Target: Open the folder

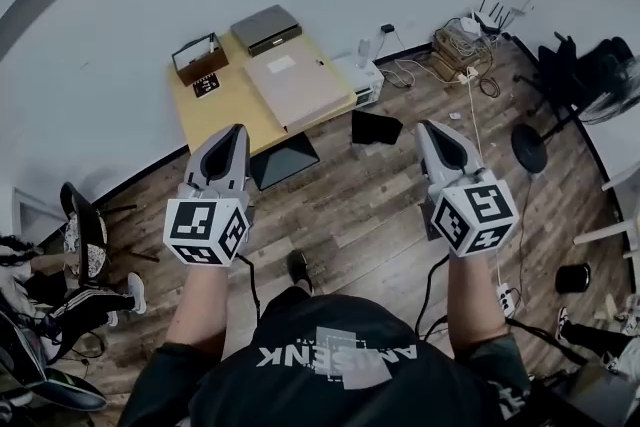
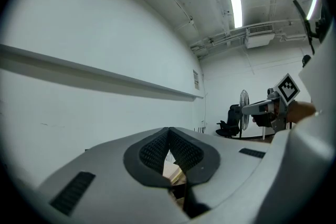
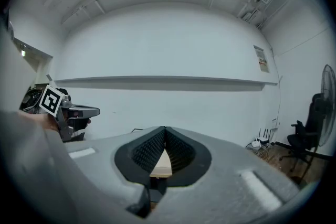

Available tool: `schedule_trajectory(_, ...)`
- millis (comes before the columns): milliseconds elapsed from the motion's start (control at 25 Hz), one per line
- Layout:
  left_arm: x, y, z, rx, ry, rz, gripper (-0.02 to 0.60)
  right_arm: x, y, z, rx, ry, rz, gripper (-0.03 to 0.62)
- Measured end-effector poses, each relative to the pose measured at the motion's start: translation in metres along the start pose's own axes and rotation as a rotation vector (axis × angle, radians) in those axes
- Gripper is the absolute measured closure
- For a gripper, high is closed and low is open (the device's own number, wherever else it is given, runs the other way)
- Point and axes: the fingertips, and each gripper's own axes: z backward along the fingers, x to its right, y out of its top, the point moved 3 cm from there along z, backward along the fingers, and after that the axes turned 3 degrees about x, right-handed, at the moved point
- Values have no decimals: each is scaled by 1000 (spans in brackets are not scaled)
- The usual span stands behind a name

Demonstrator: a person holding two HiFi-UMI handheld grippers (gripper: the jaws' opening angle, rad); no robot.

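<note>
Folder (image 1: 297,85) lies well beyond left hand-held gripper (image 1: 237,130) and right hand-held gripper (image 1: 425,127), both clenched.

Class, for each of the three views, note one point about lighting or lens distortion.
Head view: the wide lens bows the foot of the wall into an arc, and light falls evenly on the table. Left gripper view: the ceiling lamp glares white and the corners go dark. Right gripper view: the wall ledge curves and a black rim frames the picture.
</note>
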Motion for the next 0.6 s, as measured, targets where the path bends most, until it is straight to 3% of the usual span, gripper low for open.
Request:
schedule_trajectory(240,-51,-11,-37,-13,-25,10,582,-6,-3,-63,-20,-19,-1,589)
schedule_trajectory(600,-126,-13,-70,-10,9,8,581,-17,3,-139,-35,-28,-18,589)
